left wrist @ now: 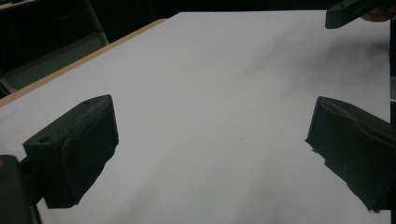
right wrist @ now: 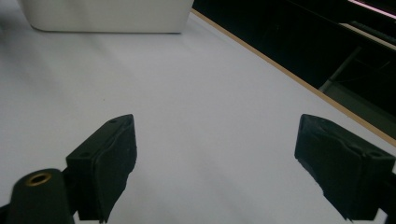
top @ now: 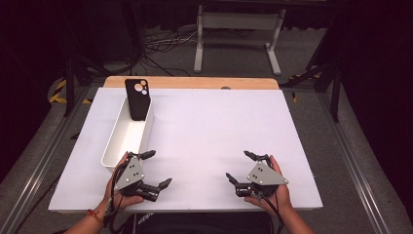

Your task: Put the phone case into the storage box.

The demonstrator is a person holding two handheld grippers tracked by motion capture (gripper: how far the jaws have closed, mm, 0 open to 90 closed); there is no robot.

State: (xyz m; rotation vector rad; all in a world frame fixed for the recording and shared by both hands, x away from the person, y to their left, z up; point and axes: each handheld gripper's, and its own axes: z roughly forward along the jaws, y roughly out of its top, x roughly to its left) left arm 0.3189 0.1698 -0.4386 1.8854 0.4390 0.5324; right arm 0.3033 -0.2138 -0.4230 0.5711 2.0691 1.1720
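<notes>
At the near edge of the tabletop [top: 204, 126], the left tongs [top: 158, 169] and right tongs [top: 239, 165] are held low, jaws spread wide and empty, pointed inward. Beyond the left, a black phone case [top: 137, 99] is propped in a white bin [top: 117, 146].

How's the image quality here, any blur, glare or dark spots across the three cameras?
High view: evenly lit white table, surroundings nearly black, no glare. Left gripper view: soft focus, faint shadow smear at upper right. Right gripper view: white bin slightly blurred, background dark beyond the table edge.
</notes>
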